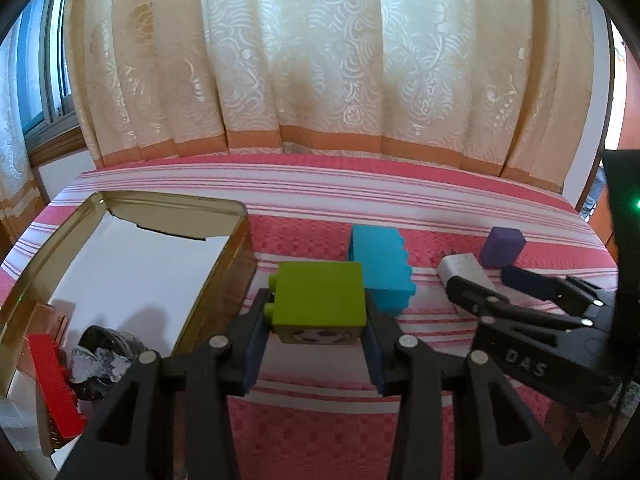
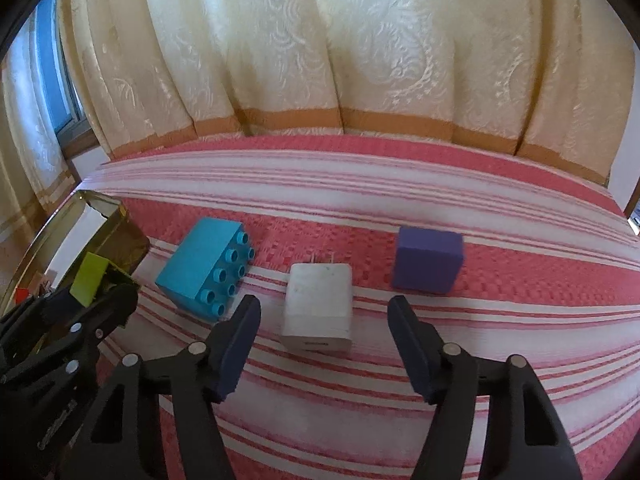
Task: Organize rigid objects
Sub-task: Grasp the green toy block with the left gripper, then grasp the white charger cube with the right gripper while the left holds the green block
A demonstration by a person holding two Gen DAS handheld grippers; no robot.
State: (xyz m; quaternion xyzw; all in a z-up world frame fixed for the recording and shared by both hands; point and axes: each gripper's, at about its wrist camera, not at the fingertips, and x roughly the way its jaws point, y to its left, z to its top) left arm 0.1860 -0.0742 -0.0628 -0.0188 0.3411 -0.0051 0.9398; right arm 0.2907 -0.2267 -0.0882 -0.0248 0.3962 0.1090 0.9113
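Observation:
My left gripper is shut on a green toy brick with a football picture, held just right of the open gold tin. The brick also shows in the right wrist view. My right gripper is open, its fingers on either side of a white charger plug without touching it. A blue studded brick lies left of the charger and a purple block lies to its right.
The tin holds a red brick and a crumpled dark and silver wrapper on a white liner. Everything rests on a pink and white striped cloth. Cream curtains hang close behind the far edge.

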